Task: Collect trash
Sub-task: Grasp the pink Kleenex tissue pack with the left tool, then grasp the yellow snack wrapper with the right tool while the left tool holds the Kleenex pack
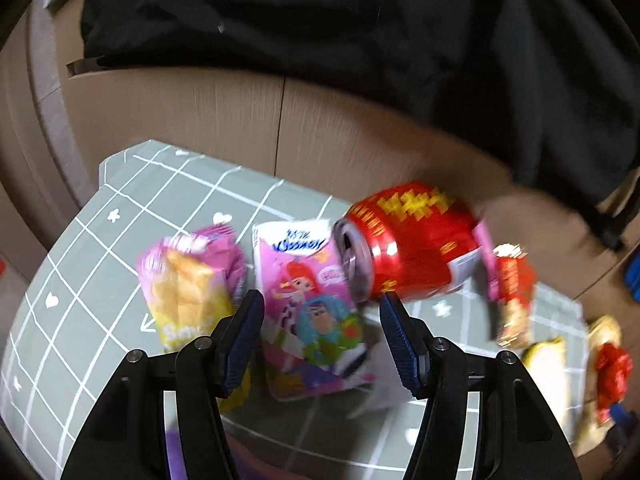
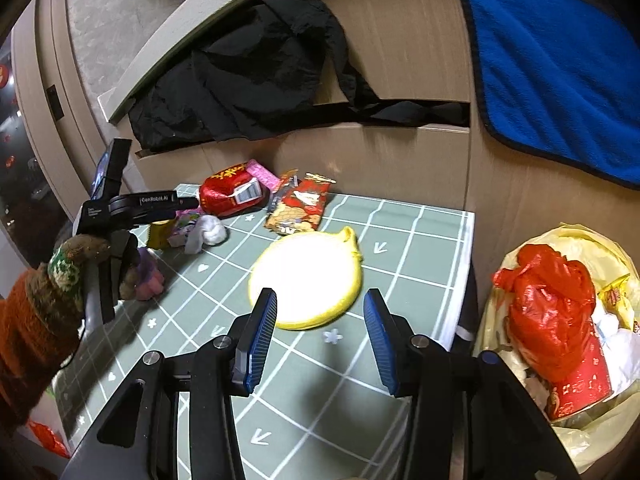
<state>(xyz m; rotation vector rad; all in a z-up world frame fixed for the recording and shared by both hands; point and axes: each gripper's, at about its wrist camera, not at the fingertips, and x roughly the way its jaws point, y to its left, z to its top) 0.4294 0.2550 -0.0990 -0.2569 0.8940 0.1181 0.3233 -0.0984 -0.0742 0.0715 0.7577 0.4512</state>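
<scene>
**Trash pickup: partly done, most still on table**

Bin bag [image 2: 516, 264] beside the table [image 2: 420, 248] already holds some trash.

Left on table, approx. (left view blurred):
- 1 red can [image 1: 408, 248]
- 1 pink carton [image 1: 308, 300]
- 3 snack wrappers
- 1 tissue wad [image 2: 212, 230]
- 1 yellow disc [image 2: 308, 276]

My left claw [image 1: 320, 336] gapes empty over the carton; right claw [image 2: 320, 336] hangs apart, empty, near the disc.

A: What's on the mat?
B: Red can [image 1: 412, 246] tipped on its side, pink cartoon carton [image 1: 310, 308] lying flat beside it, a pink-yellow snack bag [image 1: 190, 286], and a red snack packet [image 2: 300, 206], I think.
A: And the yellow bag [image 2: 560, 240]?
B: Stuffed, red plastic on top.
</scene>
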